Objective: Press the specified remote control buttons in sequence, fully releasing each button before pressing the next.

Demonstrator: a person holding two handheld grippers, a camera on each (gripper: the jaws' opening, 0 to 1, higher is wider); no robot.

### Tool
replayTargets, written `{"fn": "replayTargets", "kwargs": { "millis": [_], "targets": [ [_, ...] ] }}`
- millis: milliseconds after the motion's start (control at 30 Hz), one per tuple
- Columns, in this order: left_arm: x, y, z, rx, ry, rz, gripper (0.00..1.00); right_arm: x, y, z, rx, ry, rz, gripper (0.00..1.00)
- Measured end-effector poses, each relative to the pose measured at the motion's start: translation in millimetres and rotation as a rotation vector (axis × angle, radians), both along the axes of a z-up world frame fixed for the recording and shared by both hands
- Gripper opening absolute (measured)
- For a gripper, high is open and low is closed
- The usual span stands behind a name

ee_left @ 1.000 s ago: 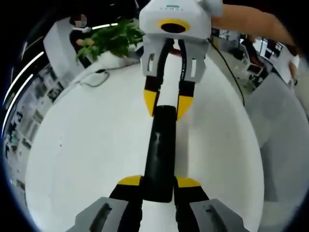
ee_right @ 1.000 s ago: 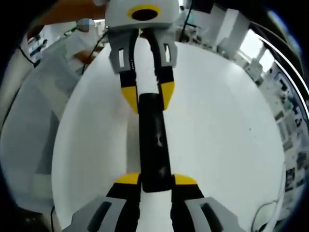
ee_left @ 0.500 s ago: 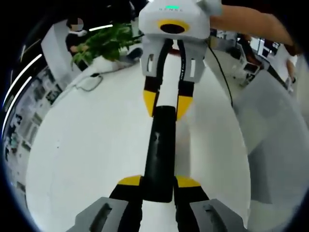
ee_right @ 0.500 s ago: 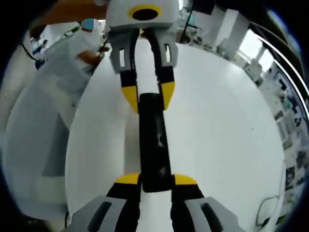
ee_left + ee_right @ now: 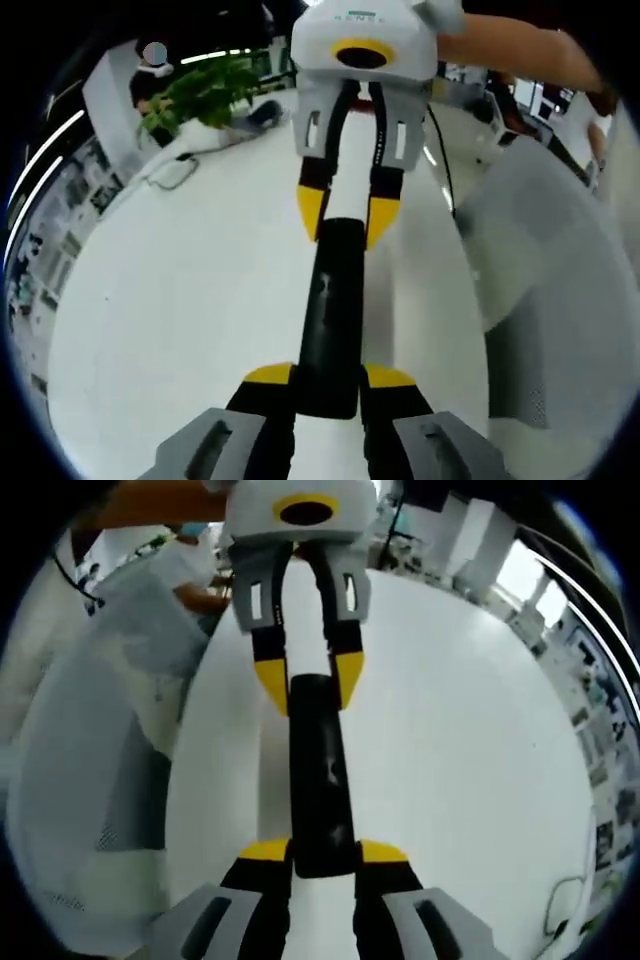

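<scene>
Gripping the black remote (image 5: 329, 315) at opposite ends, the two grippers are seen facing each other above a round white desk (image 5: 180, 300). In the left gripper view, the left gripper (image 5: 328, 377) is clamped on the near end of the remote with its yellow-tipped fingers (image 5: 268, 374), while the right gripper (image 5: 346, 215) is closed on the far end from above. In the right gripper view the roles are reversed: the right gripper (image 5: 323, 852) holds the near end of the remote (image 5: 319, 775) and the left gripper (image 5: 306, 683) pinches the far end. The remote's long axis is aligned with both grippers, running straight from one pair of fingers to the other, and it is held clear of the desk (image 5: 450, 740). A green plant (image 5: 205, 90) and a cable (image 5: 170, 172) at the desk's far edge are shown by the left gripper view. A person in white (image 5: 175, 570) beyond the desk is shown by the right gripper view.
</scene>
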State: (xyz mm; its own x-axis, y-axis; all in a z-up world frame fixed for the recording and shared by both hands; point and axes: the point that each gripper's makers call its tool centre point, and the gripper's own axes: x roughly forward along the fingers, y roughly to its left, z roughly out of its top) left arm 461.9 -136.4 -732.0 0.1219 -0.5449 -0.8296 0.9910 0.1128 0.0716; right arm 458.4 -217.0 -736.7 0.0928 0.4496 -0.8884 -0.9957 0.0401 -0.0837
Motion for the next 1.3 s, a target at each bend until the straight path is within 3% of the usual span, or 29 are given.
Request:
{"fn": "replayTargets", "kwargs": {
  "millis": [600, 1300],
  "targets": [
    [-39.1, 4.6, -24.6, -0.004, 0.05, 0.007, 0.23, -37.0, 4.5, -23.2, 0.019, 0.039, 0.004, 0.2],
    [-38.9, 7.0, -38.4, 0.024, 0.049, 0.004, 0.23, -38.2, 4.9, -38.2, 0.021, 0.038, -0.003, 0.2]
  ]
}}
